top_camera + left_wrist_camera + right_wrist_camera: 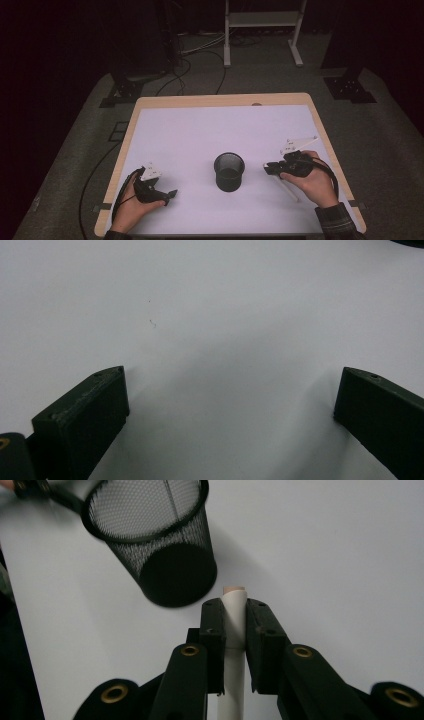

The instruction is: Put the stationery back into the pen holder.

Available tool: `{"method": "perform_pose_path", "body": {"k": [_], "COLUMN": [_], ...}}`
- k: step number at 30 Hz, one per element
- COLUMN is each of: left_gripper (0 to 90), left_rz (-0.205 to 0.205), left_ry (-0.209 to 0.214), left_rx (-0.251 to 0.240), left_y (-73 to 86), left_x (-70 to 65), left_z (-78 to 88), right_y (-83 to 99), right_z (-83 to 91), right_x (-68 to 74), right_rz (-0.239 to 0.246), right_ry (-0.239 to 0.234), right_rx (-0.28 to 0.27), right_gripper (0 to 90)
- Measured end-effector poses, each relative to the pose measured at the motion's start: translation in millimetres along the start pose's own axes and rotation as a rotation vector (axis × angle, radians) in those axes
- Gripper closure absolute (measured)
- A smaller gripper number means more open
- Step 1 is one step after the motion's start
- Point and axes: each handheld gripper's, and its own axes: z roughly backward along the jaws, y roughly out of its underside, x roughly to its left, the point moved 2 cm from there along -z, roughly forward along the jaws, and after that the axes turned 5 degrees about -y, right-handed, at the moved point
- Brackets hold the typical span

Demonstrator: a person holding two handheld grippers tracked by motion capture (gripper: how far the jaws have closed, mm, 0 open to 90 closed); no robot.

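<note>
Gripping white stick [233,625], right claw [234,611] beside mesh cup [160,540].

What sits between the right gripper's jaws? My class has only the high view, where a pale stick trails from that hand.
Observer: In the right gripper view, the right gripper is shut on a white pen, its tip poking past the jaws.
Operator: Where does the tip aim?
Observer: Toward the base of the mesh cup, not touching it.
Operator: And the left gripper?
Observer: The left gripper has its jaws wide apart over the bare table, with nothing between them.
</note>
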Motion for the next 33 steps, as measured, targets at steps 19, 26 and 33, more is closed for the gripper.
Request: {"method": "perform_pose_path", "body": {"k": [19,26,33], "left_gripper": [0.5,0.4,0.5], "left_rz": [0.003,-0.002,-0.001], "left_ry": [0.001,0.001,0.001], "left_rx": [-0.002,0.003,0.000], "left_y": [0.0,0.0,0.1], "left_x": [-0.1,0.3,0.2], "left_z": [-0.1,0.2,0.1], "right_y": [-67.2,-96.4,-119.8], "right_z": [18.2,9.6,-2.7], "right_x": [10.9,21.1,32.2], "right_rz": [0.032,0.079,0.103], "right_ry": [-0.028,-0.046,-0.076], "right_rx": [-0.322,-0.355,-0.377], "right_gripper": [78.1,78.1,78.1]}}
